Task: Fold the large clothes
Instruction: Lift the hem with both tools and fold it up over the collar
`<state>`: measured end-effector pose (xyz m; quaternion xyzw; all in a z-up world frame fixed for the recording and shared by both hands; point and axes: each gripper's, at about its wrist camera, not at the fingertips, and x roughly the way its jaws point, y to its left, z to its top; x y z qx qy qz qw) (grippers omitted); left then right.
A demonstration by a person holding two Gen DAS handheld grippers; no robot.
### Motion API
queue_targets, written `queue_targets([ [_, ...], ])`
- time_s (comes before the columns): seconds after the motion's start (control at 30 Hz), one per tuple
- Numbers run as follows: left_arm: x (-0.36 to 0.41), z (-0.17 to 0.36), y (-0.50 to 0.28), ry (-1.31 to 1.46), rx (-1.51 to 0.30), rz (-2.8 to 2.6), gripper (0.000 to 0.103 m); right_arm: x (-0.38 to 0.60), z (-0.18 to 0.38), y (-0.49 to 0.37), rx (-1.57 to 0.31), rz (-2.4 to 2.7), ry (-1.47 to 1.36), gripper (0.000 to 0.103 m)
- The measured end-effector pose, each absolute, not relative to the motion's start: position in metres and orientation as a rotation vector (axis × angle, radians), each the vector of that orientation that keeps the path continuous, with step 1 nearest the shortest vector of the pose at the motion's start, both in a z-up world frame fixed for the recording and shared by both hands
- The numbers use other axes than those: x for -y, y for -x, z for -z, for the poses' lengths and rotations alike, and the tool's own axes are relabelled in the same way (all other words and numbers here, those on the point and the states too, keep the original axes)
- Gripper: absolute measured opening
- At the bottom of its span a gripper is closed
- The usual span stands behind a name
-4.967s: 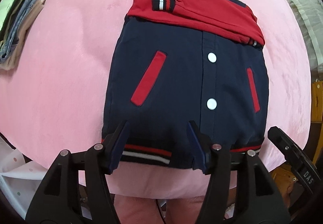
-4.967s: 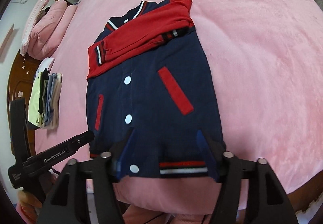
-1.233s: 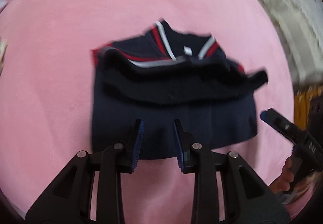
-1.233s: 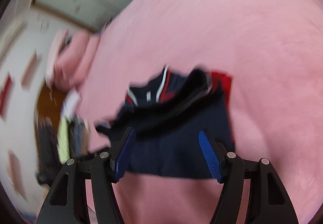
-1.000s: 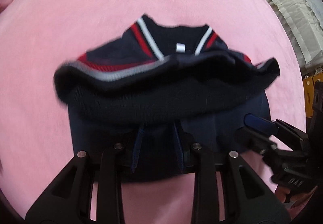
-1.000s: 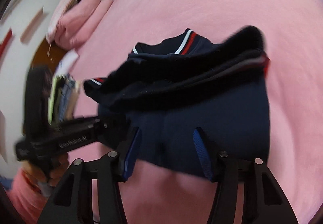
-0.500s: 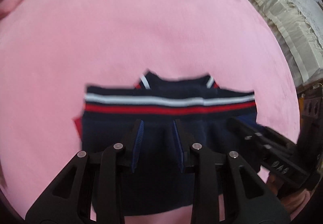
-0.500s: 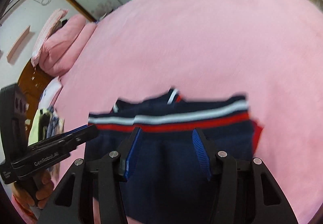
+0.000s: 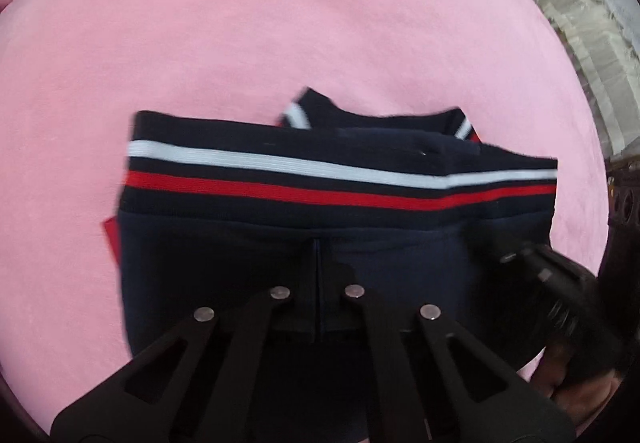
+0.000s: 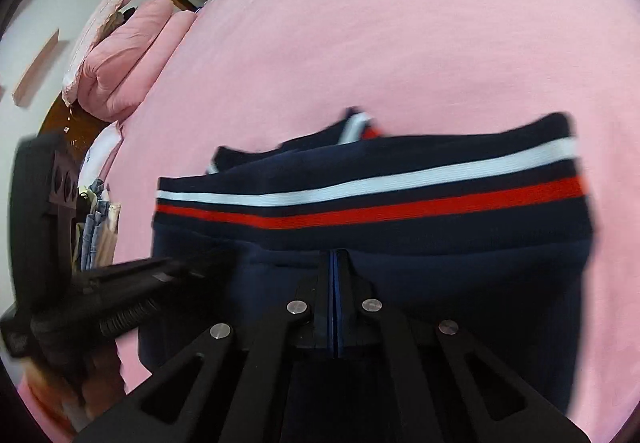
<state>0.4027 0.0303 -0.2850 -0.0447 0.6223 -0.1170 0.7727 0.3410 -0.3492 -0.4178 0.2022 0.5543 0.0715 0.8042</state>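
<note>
Navy jacket [image 9: 248, 263] now doubled on the pink bed [image 9: 280, 23], striped hem [image 9: 320, 179] ahead of left gripper [image 9: 318, 283] and right gripper [image 10: 334, 283], both pinched shut on cloth: half-fold landed, release next.

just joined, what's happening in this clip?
A person with two handheld grippers is folding a navy varsity jacket on a pink bed. The striped hem is folded up to just below the collar. The left gripper and right gripper are both shut on the folded fabric.
</note>
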Motion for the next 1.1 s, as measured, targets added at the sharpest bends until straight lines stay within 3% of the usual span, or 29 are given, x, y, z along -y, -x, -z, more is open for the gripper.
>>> queue_targets([
  [0.33, -0.041, 0.277, -0.402, 0.015, -1.345, 0.084, 0.001, 0.401, 0.399, -0.32, -1.197, 0.146, -0.29, 0.0],
  [0.43, -0.061, 0.274, -0.403, 0.182, -1.401, 0.066, 0.001, 0.398, 0.391, -0.318, -1.178, 0.161, -0.25, 0.0],
  [0.53, -0.059, 0.272, -0.399, 0.22, -1.431, 0.087, 0.001, 0.376, 0.385, -0.318, -1.142, -0.002, -0.381, 0.0],
  [0.63, -0.039, 0.273, -0.386, 0.216, -1.46, 0.163, 0.001, 0.341, 0.4, -0.32, -1.182, -0.201, -0.549, 0.0],
  [0.8, 0.004, 0.289, -0.369, 0.075, -1.466, 0.171, 0.001, 0.288, 0.436, -0.317, -1.313, -0.305, -0.5, 0.0],
  [1.1, -0.019, 0.296, -0.364, 0.092, -1.464, 0.14, 0.001, 0.351, 0.449, -0.296, -1.275, -0.17, -0.535, 0.0],
])
